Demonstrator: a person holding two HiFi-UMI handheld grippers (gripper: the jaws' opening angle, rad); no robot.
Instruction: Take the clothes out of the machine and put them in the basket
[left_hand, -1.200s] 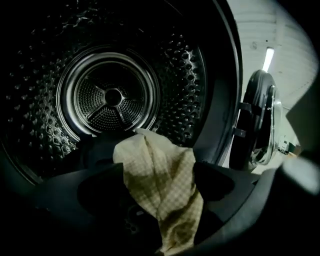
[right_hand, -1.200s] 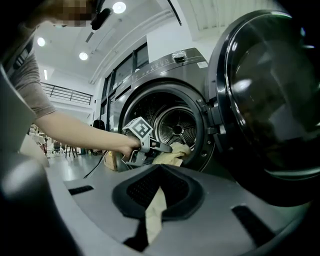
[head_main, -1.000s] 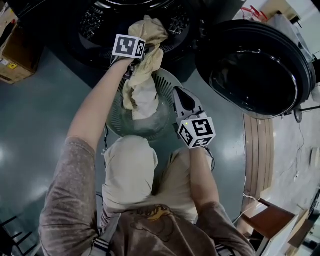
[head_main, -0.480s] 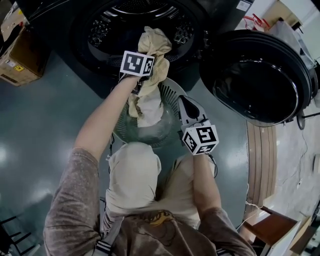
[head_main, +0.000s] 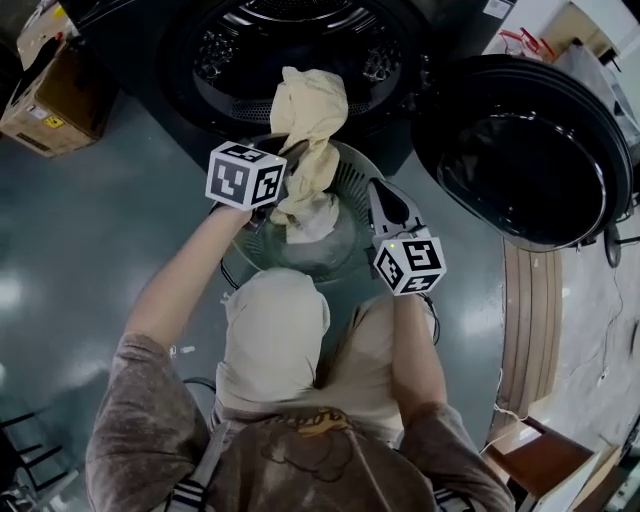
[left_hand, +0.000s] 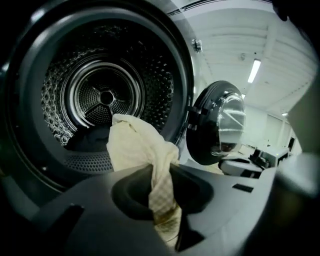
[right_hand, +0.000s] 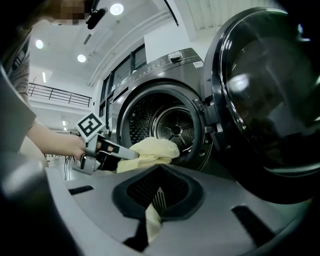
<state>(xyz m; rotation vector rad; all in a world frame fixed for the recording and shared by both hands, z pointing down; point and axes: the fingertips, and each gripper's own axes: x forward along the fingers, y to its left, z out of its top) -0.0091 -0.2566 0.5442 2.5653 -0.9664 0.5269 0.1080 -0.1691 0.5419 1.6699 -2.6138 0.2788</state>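
A cream cloth (head_main: 310, 120) hangs from the washing machine's drum mouth (head_main: 290, 40) down into the round slatted basket (head_main: 345, 245) below it. My left gripper (head_main: 278, 205) is at the basket's left rim. Its jaws have just been closing, and they are now shut on a fold of the cloth (left_hand: 162, 197), which trails back over the drum's rim (left_hand: 135, 145). My right gripper (head_main: 378, 190) is at the basket's right rim, shut on the slatted wall (right_hand: 159, 197), with a strip of cream cloth (right_hand: 152, 222) below it. The right gripper view also shows the left gripper (right_hand: 131, 156) against the cloth.
The machine's round door (head_main: 520, 150) stands open to the right of the basket. A cardboard box (head_main: 50, 90) sits on the floor at the far left. The person's knees (head_main: 275, 330) are just behind the basket. The drum (left_hand: 105, 95) looks dark inside.
My left gripper has pulled back from the drum mouth to the basket's left rim, drawing the cream cloth with it. My right gripper has stayed on the basket's rim.
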